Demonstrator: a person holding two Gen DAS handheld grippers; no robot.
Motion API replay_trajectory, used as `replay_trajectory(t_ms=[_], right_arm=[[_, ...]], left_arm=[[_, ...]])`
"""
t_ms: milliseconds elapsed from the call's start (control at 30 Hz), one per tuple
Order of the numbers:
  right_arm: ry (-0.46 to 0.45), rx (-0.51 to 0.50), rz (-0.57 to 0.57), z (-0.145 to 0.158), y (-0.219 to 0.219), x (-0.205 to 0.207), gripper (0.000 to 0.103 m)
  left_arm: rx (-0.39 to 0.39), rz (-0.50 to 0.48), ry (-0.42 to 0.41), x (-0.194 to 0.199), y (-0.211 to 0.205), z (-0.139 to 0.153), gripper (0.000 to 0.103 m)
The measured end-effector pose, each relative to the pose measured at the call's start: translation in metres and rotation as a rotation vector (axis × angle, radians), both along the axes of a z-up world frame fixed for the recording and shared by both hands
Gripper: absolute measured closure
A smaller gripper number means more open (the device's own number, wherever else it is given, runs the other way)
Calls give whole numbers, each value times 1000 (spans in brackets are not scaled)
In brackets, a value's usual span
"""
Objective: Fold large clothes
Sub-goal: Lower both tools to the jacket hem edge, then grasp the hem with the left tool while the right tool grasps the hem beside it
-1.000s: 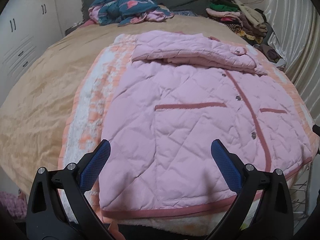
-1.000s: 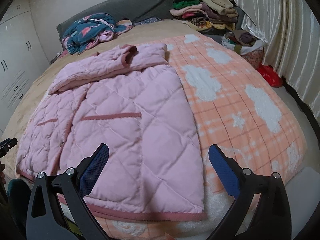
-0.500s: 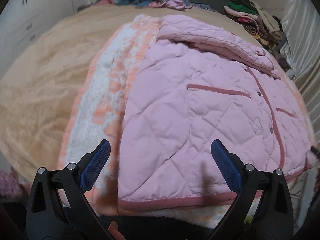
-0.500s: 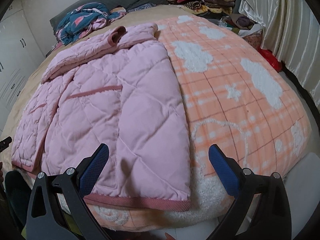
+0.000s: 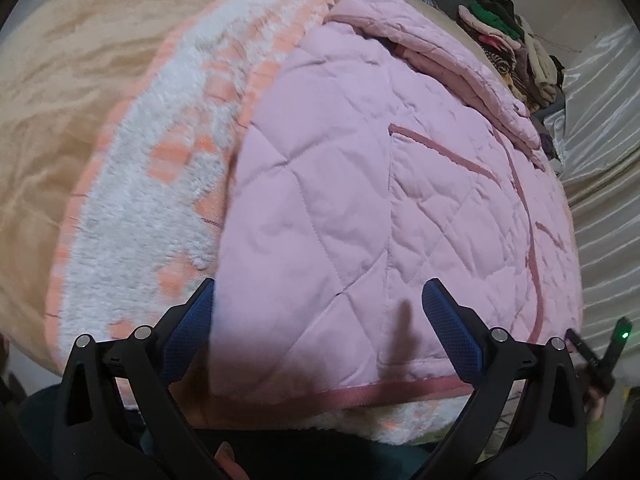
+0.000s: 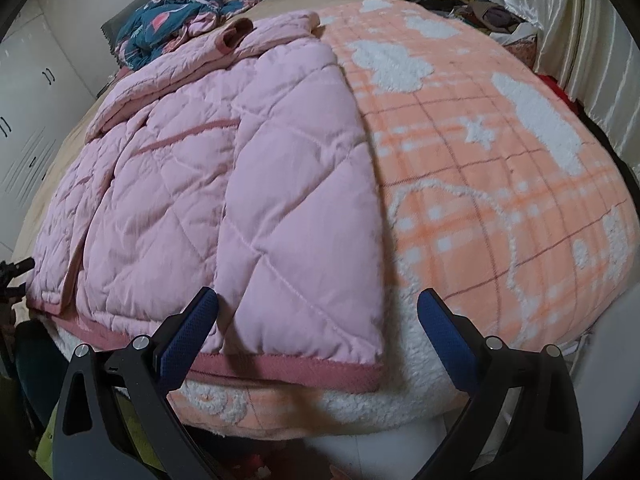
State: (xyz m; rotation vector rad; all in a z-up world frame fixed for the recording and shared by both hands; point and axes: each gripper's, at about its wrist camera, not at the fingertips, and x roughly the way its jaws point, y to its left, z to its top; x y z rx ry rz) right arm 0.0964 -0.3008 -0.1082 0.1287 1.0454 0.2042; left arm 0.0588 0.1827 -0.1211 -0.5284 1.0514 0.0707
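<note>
Grippers, two, hand-held. Left hand-held gripper [image 5: 318,328]: jaws spread wide, empty, poised over the near left corner of the jacket, just short of the hem. Right hand-held gripper [image 6: 318,328]: jaws likewise wide, empty, straddling the near right corner.

Jacket [image 6: 224,184]: pink, quilted, large; lay flat and front-up on the bed, sleeves folded across its far end, darker pink hem [image 6: 288,372] along the near edge.

Blanket [image 6: 500,184]: orange plaid with white fleece patches, spread under the jacket.

Bed cover [image 5: 60,92]: tan, to the left of the blanket.

Clothes pile [image 5: 516,52]: at the far right.

Step, as judged: approach to the hem corners, before the lengthwise fold. Next move called for each pair of jaws to close on its corner, catching all layers, then lift both together toward the far end.
</note>
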Motion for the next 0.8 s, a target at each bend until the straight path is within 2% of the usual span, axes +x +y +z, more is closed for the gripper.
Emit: replay_trajectory(t_ms=[333, 367, 433, 500, 533, 600, 700, 800], right_arm=[[23, 102, -40, -10, -2, 0, 5], [22, 110, -44, -11, -3, 0, 10], [0, 140, -41, -8, -2, -2, 33], [-28, 140, -20, -1, 2, -3, 53], [-41, 143, -5, 2, 3, -4, 58], [-74, 158, 8, 10, 5, -6, 74], [-151, 181, 29, 31, 8, -9, 81], [-232, 214, 38, 55, 9, -8, 83]], left_arm=[[-7, -12, 12, 17, -14, -7, 9], [-11, -12, 10, 17, -14, -7, 9], [-16, -6, 1, 16, -13, -6, 11], [-26, 10, -20, 13, -10, -4, 18], [-37, 17, -31, 11, -9, -3, 20], [-52, 38, -47, 6, -4, -2, 32], [-51, 44, -59, 2, -3, 1, 44], [-46, 21, -62, -1, -6, 4, 45]])
